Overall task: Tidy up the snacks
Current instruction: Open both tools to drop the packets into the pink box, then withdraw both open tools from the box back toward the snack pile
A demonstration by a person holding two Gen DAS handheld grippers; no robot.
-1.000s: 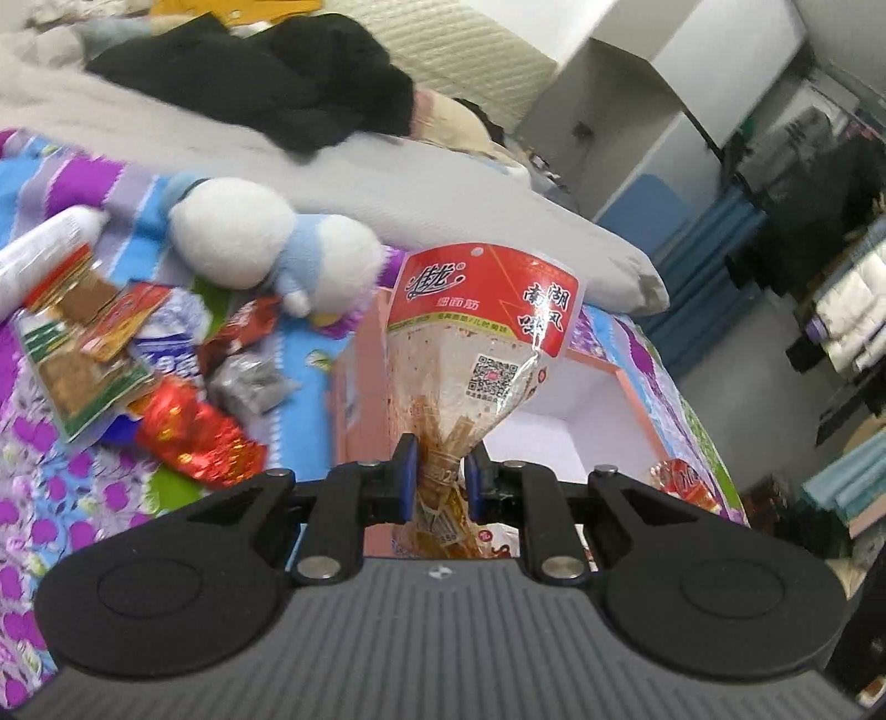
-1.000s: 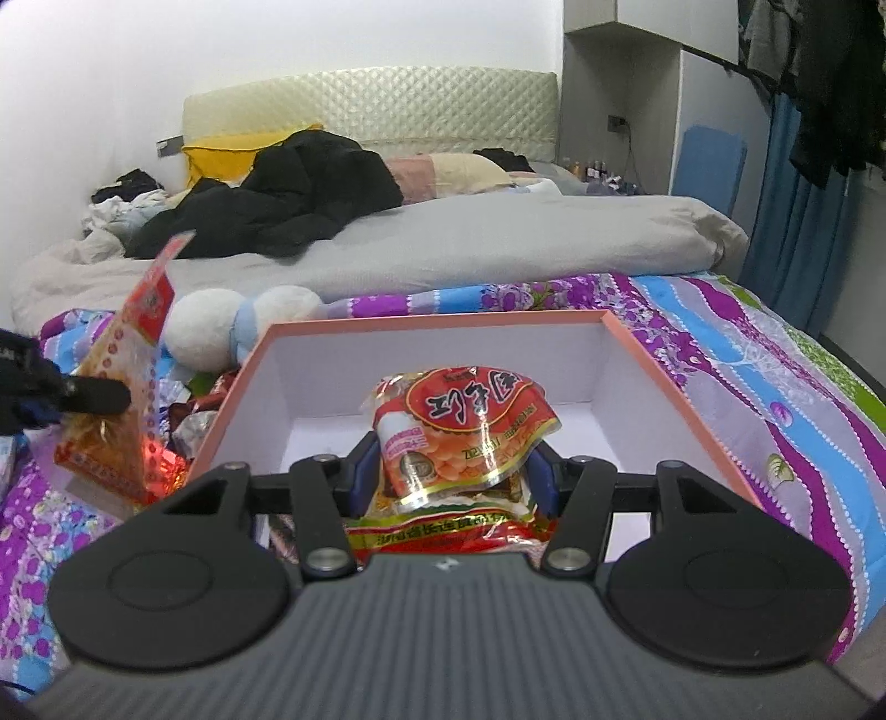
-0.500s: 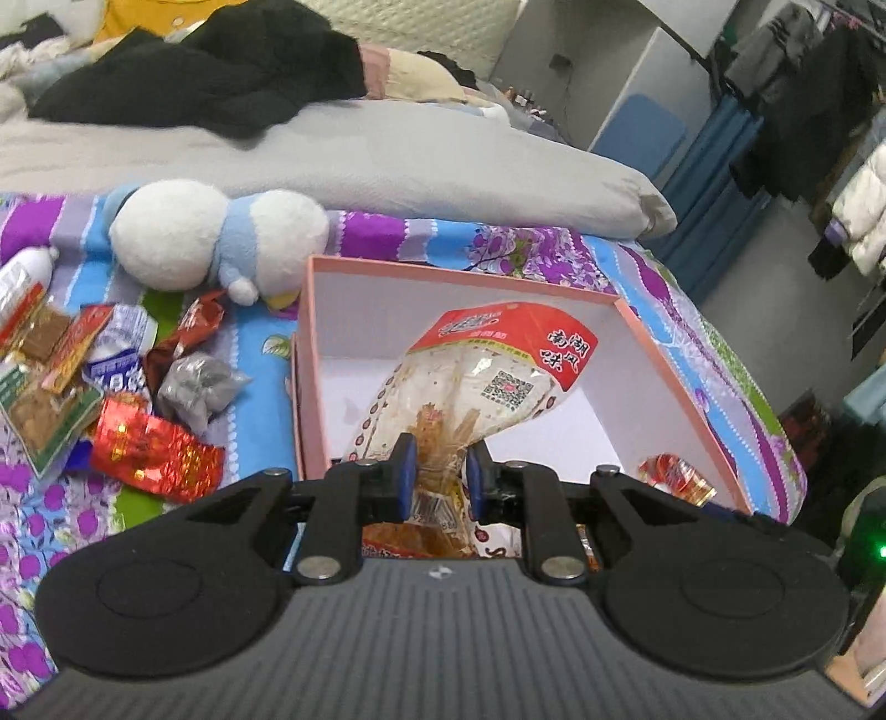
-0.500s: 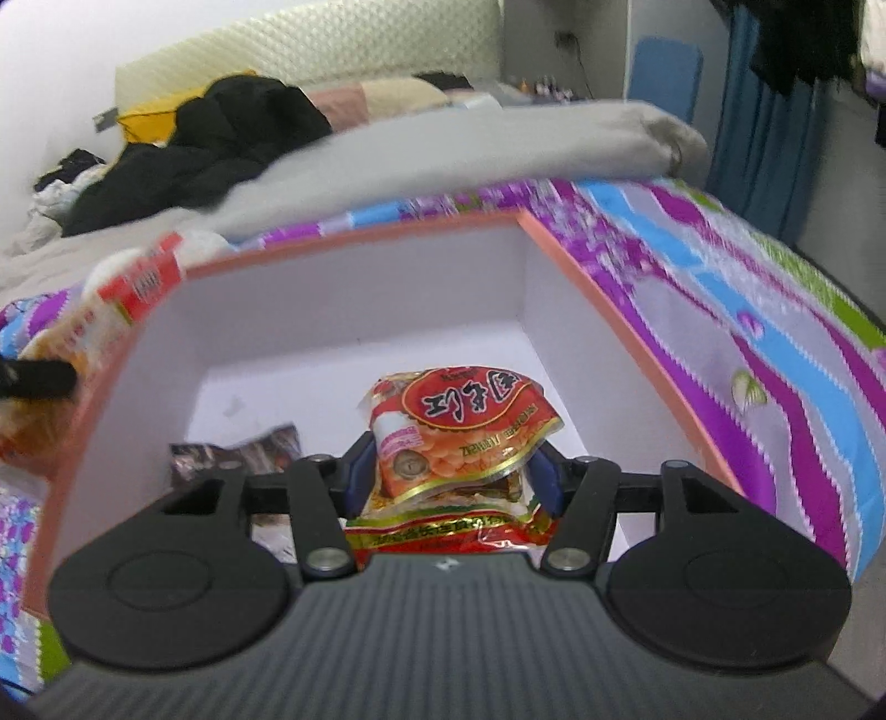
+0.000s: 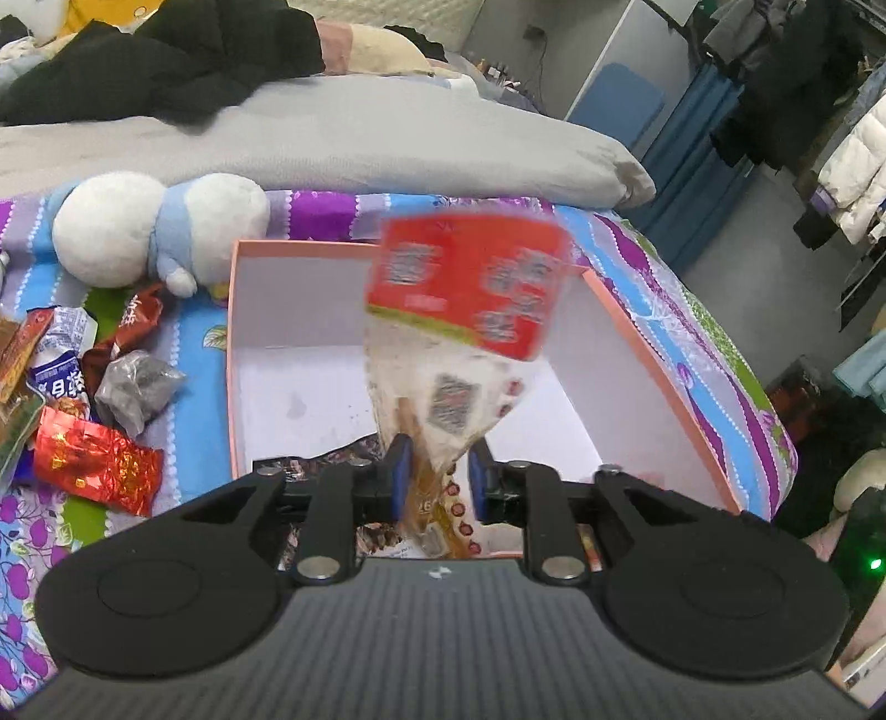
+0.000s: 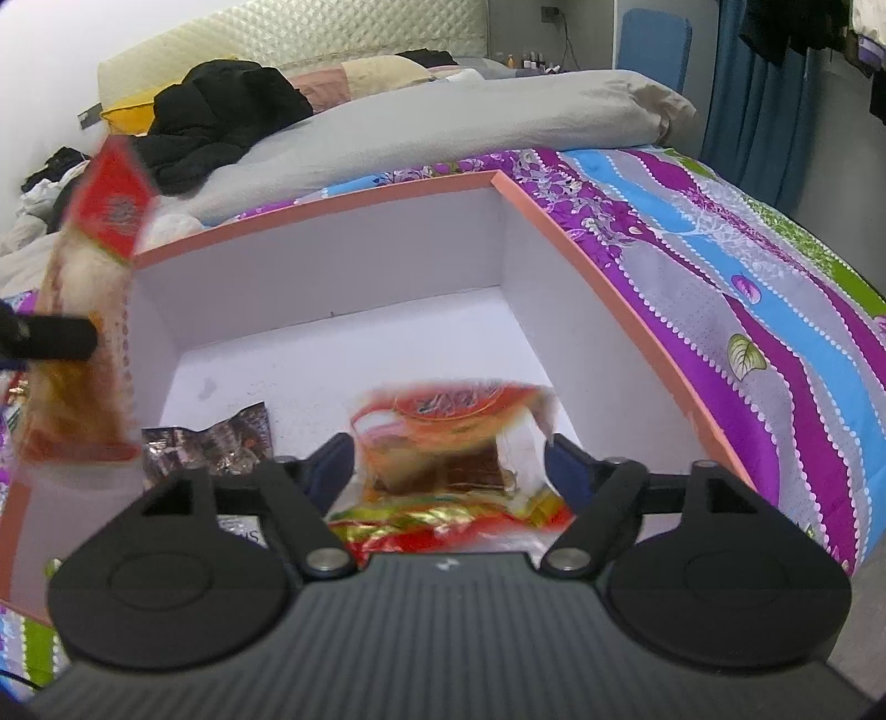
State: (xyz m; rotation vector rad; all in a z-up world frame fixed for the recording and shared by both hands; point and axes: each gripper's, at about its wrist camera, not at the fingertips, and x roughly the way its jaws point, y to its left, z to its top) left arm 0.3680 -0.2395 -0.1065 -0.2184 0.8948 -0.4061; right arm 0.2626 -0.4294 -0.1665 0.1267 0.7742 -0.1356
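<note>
Since a second ago both my claws have come over the pink box (image 5: 637, 327) and loosened. My left claw (image 5: 437, 471) is opening, released; the red-topped clear bag (image 5: 465, 332) stands blurred between its fingers above the box. My right claw (image 6: 448, 471) is opening, released; the orange packet (image 6: 448, 437) lies blurred between its fingers inside the box, beside a dark wrapper (image 6: 210, 443). Loose snacks (image 5: 99, 459) remain on the bedspread (image 6: 747, 288).

A lived-in home bedroom: wide bed (image 6: 720, 266) under a purple-and-blue flowered sheet, rumpled grey duvet (image 6: 443, 133), cream quilted headboard (image 6: 310, 39), white plush toy (image 5: 149, 227), coats on a rack (image 5: 803, 72).
</note>
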